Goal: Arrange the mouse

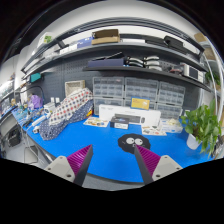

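- Far left: a cluttered bench side is seen, with a patterned bag point(66, 108) resting at the back edge of the blue mat point(105, 152); nothing here appears tied to the task.
- Left finger point(80, 159): its magenta pad is seen low over the mat, touching nothing.
- Gripper point(112, 161): the jaws are held wide apart with only bare blue mat between the fingertips — nothing is gripped.
- Centre, beyond the fingers: a white box point(128, 120) is noted at the rear of the mat, below a wall of small drawer units point(140, 92).
- Just ahead of the right finger: a dark rounded object lies on the mat and is taken to be the mouse point(134, 142). It is small in view, so its orientation cannot be told. It rests on its own support, apart from both fingers.
- Right finger point(146, 160): the pad is seen just short of the mouse, not in contact.
- Far right: a potted plant point(203, 125) stands at the mat's edge, well apart from the mouse.
- Progress, as judged: the task appears to be at the approach stage. The mouse is not yet grasped; reaching, closing on it and placing it are all taken to be left — the intended final spot cannot be told.
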The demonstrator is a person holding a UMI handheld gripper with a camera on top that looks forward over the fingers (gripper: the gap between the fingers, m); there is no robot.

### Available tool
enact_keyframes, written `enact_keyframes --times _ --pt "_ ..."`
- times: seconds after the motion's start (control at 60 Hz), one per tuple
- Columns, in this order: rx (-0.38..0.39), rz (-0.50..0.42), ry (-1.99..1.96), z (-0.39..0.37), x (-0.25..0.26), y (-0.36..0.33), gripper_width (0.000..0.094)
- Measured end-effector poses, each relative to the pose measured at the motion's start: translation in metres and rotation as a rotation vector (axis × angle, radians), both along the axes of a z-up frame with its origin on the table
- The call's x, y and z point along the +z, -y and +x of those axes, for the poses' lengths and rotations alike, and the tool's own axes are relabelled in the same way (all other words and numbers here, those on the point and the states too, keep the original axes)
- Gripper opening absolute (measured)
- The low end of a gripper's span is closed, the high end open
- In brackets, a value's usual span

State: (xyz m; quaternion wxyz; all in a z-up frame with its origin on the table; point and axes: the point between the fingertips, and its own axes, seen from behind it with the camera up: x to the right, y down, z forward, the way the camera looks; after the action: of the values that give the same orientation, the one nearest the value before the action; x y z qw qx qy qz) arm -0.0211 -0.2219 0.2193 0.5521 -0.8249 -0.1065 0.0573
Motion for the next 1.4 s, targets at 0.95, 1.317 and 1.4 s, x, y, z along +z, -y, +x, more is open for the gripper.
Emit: enact_keyframes --times 0.95,1.317,1.4 --pt "-0.298 -0.313 0.043 0.24 -0.211 -0.021 0.0816" --pt "-0.261 -0.318 0.022 0.274 -0.23 -0.121 0.0688" --pt "-0.239 -0.329 0.006 0.273 -0.233 -0.133 0.0631"
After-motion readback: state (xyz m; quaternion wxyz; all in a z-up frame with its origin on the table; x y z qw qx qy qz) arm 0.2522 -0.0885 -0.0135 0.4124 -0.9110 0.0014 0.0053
